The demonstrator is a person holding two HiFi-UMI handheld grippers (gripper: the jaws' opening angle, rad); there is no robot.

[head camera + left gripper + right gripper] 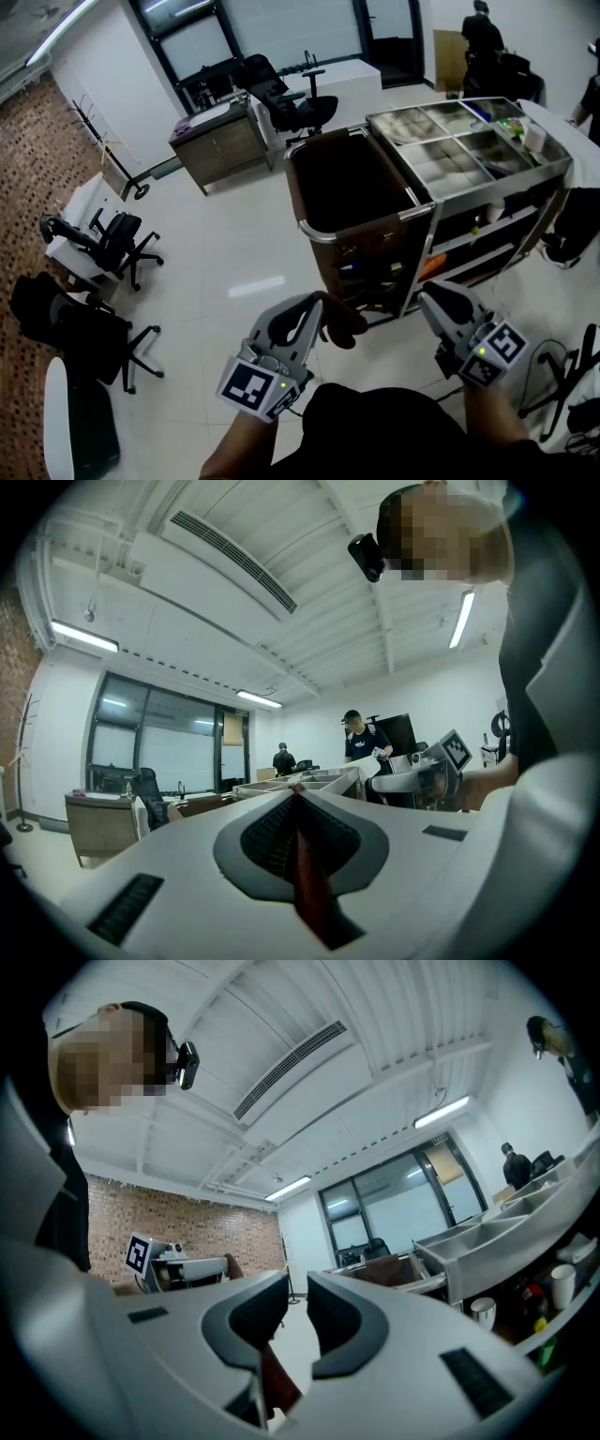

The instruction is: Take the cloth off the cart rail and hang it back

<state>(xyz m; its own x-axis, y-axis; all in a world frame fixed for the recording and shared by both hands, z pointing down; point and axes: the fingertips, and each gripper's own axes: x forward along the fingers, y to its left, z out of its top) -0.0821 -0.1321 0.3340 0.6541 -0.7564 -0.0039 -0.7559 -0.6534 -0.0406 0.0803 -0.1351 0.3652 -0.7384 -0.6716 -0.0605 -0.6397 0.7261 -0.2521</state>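
While the left tongs [317, 307] are clamped on a fold of the brown cloth [343, 328], the right tongs [427, 298] gape beside it, gripping nothing. They should pinch the free edge, so both can spread the cloth evenly over the cart rail [314, 232] beyond.
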